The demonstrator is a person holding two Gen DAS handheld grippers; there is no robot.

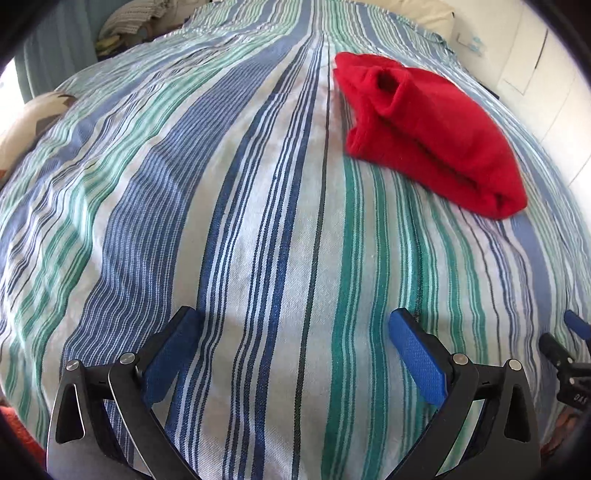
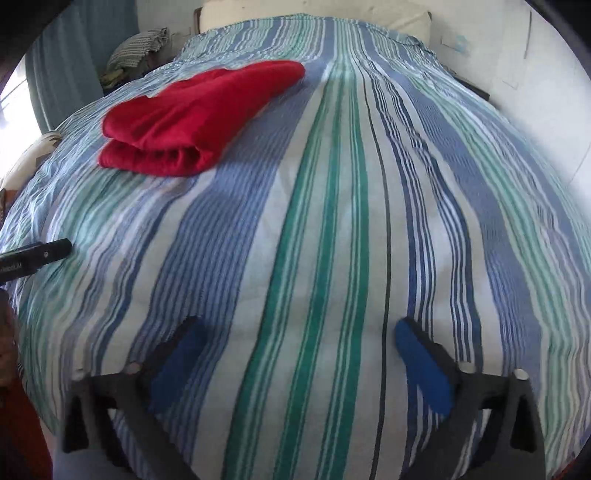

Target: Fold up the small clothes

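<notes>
A red garment lies folded in a thick bundle on the striped bed cover, to the upper right in the left wrist view. It also shows in the right wrist view, at the upper left. My left gripper is open and empty, hovering over bare cover well short of the garment. My right gripper is open and empty too, over bare cover to the right of the garment. Part of the right gripper shows at the right edge of the left wrist view.
A cream pillow lies at the head of the bed. A heap of striped cloth sits beyond the bed's far left corner, by a blue curtain. A white wall runs along the right side. A patterned cushion lies at the left edge.
</notes>
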